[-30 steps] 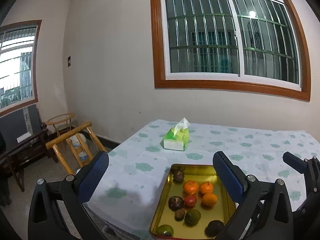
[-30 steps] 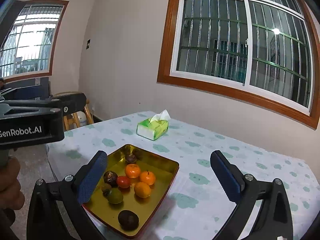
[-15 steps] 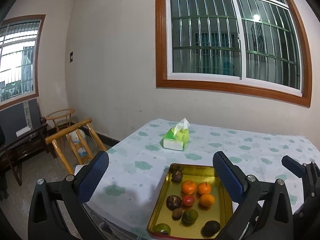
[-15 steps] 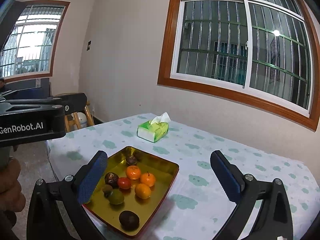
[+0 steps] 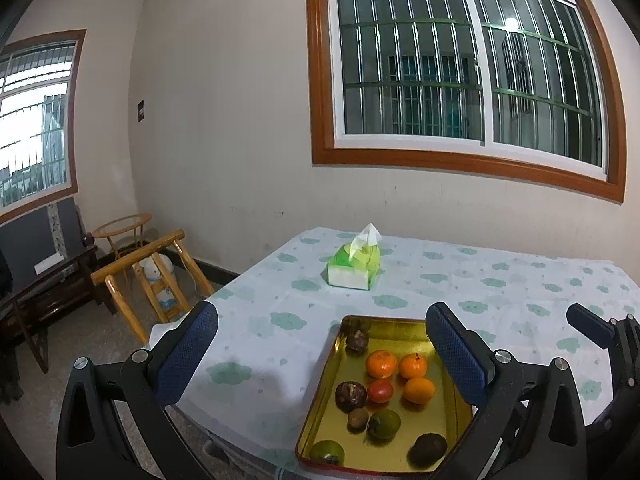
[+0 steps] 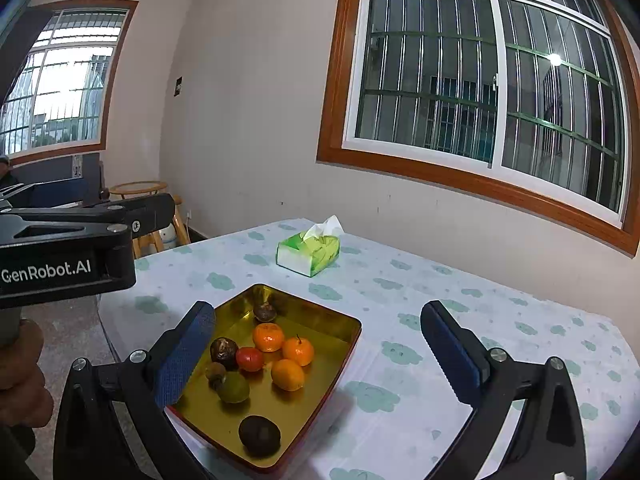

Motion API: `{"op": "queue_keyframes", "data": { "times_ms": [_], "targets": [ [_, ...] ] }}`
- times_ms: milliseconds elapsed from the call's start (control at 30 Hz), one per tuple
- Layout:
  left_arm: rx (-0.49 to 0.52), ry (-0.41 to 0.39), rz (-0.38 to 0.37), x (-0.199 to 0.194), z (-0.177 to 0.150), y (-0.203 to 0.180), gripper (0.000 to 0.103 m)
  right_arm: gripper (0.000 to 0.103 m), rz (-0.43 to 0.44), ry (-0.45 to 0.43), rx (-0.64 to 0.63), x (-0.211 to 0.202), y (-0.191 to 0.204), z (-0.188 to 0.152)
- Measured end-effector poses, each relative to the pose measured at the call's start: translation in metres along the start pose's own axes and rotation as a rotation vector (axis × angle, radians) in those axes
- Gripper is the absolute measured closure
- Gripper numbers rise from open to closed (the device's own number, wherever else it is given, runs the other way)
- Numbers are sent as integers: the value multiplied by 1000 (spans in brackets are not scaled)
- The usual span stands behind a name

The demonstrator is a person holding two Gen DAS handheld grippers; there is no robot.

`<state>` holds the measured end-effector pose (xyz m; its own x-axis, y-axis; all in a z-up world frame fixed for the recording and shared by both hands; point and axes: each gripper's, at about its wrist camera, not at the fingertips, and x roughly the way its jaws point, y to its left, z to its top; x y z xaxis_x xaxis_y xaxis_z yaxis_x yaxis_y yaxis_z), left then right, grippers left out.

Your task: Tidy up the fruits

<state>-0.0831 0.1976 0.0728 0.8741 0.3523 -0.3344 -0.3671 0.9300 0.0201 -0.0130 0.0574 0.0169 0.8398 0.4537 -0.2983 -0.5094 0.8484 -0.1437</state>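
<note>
Your jaws stand wide and empty on both the left gripper (image 5: 320, 344) and right gripper (image 6: 316, 340); the fruits (image 6: 276, 354) all lie in the gold tray (image 6: 340, 364) on the desk (image 6: 440, 300) (sorted already, or awaiting sorting).

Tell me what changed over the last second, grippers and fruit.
Only the view shifted: in the left wrist camera the tray has slid slightly left in the frame, so the left gripper drifted a little. Nothing was gripped or released. Both the left and the right gripper stay open and empty above the table, and the fruit and tissue pack lie as before.
</note>
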Motion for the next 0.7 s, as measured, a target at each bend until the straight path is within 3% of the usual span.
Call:
{"op": "queue_keyframes", "data": {
  "times_ms": [200, 333, 567, 700],
  "targets": [
    [14, 20, 21, 11, -3, -5, 0, 1, 11, 28, 22, 6, -6, -4],
    [18, 38, 22, 25, 0, -11, 0, 1, -7, 81, 68, 17, -30, -15],
    [55, 103, 17, 45, -1, -36, 0, 1, -103, 217, 131, 46, -113, -45],
    [67, 151, 22, 57, -1, -48, 0, 1, -173, 366, 174, 75, -184, -74]
  ]
}}
